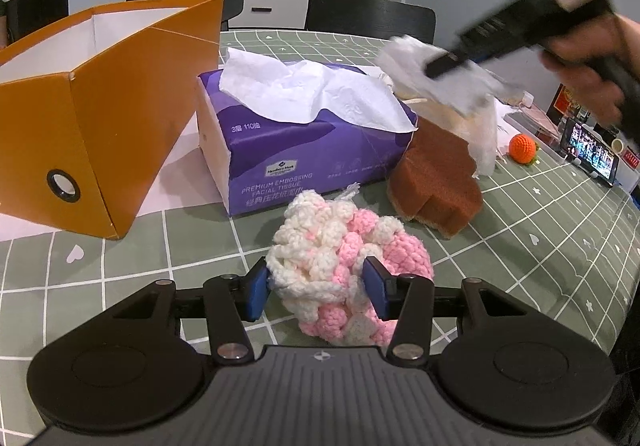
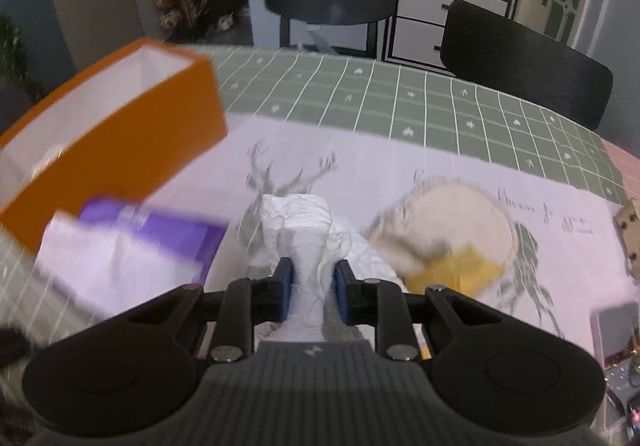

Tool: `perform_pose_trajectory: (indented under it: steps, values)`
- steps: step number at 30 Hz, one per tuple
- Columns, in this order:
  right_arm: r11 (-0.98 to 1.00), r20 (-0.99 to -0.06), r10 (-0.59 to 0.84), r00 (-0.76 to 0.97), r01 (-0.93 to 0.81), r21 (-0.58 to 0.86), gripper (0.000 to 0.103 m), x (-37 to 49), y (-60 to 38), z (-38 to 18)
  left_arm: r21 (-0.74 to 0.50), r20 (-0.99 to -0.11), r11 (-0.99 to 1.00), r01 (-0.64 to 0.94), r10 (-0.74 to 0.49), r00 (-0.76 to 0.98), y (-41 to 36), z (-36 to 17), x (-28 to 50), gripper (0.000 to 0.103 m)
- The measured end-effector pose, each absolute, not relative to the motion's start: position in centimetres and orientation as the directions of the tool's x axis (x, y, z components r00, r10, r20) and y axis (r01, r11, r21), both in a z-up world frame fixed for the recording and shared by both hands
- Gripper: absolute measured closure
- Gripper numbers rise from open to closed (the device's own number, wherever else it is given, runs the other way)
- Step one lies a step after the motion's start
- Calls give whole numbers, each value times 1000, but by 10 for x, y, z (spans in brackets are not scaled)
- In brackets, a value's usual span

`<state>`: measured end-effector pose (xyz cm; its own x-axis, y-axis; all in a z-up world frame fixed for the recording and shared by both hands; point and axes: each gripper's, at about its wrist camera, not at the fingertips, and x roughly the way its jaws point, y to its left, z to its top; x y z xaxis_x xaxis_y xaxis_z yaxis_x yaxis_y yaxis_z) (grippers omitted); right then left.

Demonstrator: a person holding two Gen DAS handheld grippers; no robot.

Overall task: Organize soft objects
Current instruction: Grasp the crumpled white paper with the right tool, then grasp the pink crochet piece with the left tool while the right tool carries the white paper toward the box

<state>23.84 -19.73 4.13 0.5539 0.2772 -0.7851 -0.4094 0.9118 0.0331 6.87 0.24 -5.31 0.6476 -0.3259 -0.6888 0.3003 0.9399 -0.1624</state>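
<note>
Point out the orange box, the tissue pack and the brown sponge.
orange box [image 1: 120,117], left wrist view, front wall.
tissue pack [image 1: 320,153], left wrist view, purple side.
brown sponge [image 1: 436,181], left wrist view, top face.

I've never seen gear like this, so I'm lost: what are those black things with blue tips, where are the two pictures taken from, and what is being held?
No robot here: a person holds a hand-squeezed gripper in each hand, and each carries a wide-angle camera looking along its two fingers.

The left camera shows the left gripper with its blue pads on either side of a pink and white crocheted bundle on the green checked tablecloth. Nearby sit an orange box, a purple tissue pack, a brown sponge and a small orange ball.

The right camera shows the right gripper shut on a crumpled white tissue, lifted off the table. The left view shows this too.
</note>
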Motion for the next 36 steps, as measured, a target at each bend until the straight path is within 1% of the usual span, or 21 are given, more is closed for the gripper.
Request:
perform_pose_trajectory:
  steps: [4, 8, 11, 12, 13, 19, 22, 26, 32, 33, 34, 36]
  values:
    - [895, -787, 292, 543, -445, 25, 82, 199, -202, 44, -162, -688, 941, 299, -324, 649, 4, -51, 63, 48]
    - [881, -769, 325, 550, -471, 35, 81, 170, -202, 56, -153, -682, 942, 299, -319, 658, 5, -46, 54, 48]
    - [872, -765, 338, 548, -488, 36, 81, 153, -201, 65, -143, -674, 942, 303, -317, 667, 6, -40, 46, 50]
    - [869, -767, 338, 545, -494, 31, 81, 148, -200, 65, -139, -672, 942, 304, -315, 671, 7, -38, 43, 64]
    - [864, -772, 337, 538, -502, 27, 81, 143, -198, 63, -136, -673, 943, 305, -314, 670, 8, -36, 41, 68]
    - [837, -800, 347, 489, -547, 28, 81, 118, -181, 43, -140, -672, 945, 296, -310, 672, 20, -33, 33, 69]
    - [820, -803, 361, 473, -572, 32, 81, 107, -169, 37, -155, -672, 943, 293, -318, 669, 26, -34, 30, 73]
    - [802, -798, 386, 463, -596, 42, 81, 96, -157, 38, -172, -648, 939, 298, -335, 684, 32, -28, 23, 76]
    - [775, -792, 409, 453, -631, 39, 81, 80, -141, 45, -142, -608, 941, 308, -329, 723, 40, -7, 14, 79]
    - [771, -791, 413, 452, -635, 41, 81, 79, -139, 46, -135, -601, 941, 311, -327, 729, 42, -4, 11, 81]
    - [768, -789, 419, 450, -639, 43, 81, 78, -137, 46, -130, -596, 941, 313, -326, 734, 44, -1, 10, 85]
    - [760, -785, 430, 446, -648, 48, 81, 77, -132, 48, -120, -585, 941, 316, -324, 743, 47, 4, 7, 86]
